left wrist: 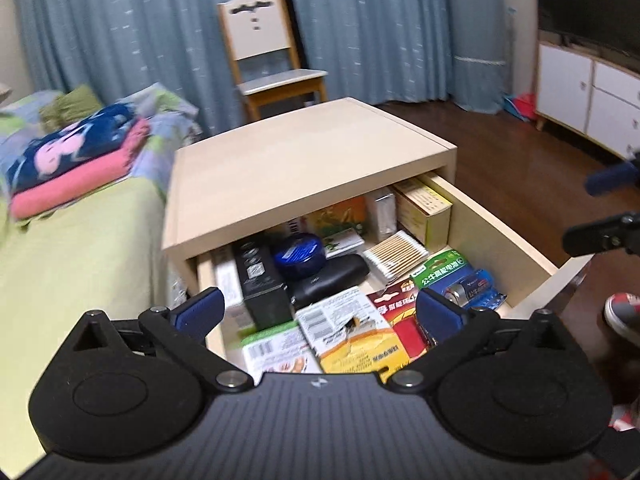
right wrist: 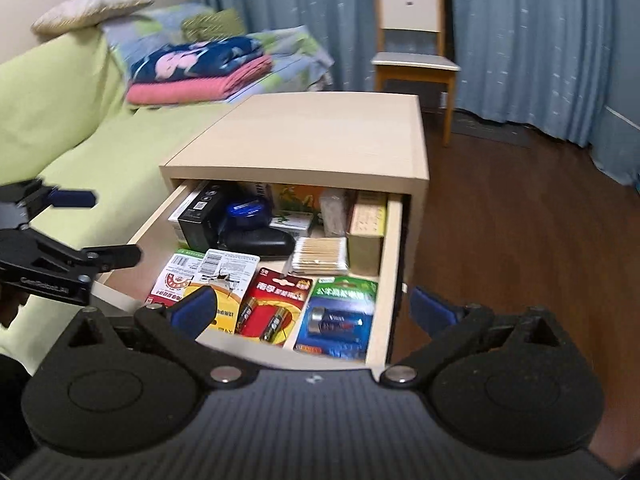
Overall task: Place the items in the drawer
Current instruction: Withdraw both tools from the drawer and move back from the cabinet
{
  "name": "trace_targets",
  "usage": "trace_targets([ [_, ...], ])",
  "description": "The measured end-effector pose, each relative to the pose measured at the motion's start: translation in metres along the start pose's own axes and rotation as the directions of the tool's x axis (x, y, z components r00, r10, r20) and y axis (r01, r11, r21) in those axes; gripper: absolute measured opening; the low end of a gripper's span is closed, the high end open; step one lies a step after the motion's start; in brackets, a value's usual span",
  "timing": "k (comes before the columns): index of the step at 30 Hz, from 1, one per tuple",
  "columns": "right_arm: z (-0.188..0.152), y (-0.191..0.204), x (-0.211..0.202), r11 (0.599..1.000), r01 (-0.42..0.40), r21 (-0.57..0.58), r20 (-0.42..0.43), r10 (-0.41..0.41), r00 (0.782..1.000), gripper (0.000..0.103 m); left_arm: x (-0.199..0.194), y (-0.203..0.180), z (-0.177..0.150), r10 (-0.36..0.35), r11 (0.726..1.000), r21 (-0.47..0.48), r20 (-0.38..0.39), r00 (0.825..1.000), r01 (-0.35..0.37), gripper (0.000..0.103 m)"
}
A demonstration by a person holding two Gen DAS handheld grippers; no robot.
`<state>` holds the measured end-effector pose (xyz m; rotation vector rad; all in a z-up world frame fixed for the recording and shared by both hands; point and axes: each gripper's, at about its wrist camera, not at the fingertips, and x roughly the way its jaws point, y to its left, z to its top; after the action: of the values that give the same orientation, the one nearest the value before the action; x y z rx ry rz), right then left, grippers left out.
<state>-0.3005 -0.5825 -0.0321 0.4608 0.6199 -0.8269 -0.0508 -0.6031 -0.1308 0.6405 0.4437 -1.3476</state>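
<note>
A pale wooden nightstand [right wrist: 320, 136] stands beside a green bed [right wrist: 60, 120], its drawer [right wrist: 390, 264] pulled open and full. At the front lie a green battery pack [right wrist: 340, 316] and a red battery pack [right wrist: 276, 304], both with Chinese lettering too blurred to read, beside barcoded packets. Behind them sit cotton swabs [right wrist: 320, 256], a blue round tin [right wrist: 246, 214] and a black box [right wrist: 200, 216]. The left gripper [left wrist: 320, 308] and right gripper [right wrist: 312, 312] both hover over the drawer front, jaws spread wide, holding nothing. A chair [right wrist: 412, 32] stands against blue curtains [right wrist: 540, 40].
</note>
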Motion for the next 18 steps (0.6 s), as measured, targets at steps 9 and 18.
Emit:
trace_targets([
  [9,-0.037,0.001,-0.008,0.997,0.030,0.068,-0.054,-0.026,0.998,0.102,-0.028,0.003,-0.032,0.080,0.992,-0.092,-0.042,0.996,-0.084,0.102],
  [18,-0.055,0.006,0.009,0.995,0.054,0.088,-0.133,-0.042,0.990,0.102,-0.034,0.007,-0.061,0.120,0.980,-0.148,-0.109,0.987,-0.135,0.102],
])
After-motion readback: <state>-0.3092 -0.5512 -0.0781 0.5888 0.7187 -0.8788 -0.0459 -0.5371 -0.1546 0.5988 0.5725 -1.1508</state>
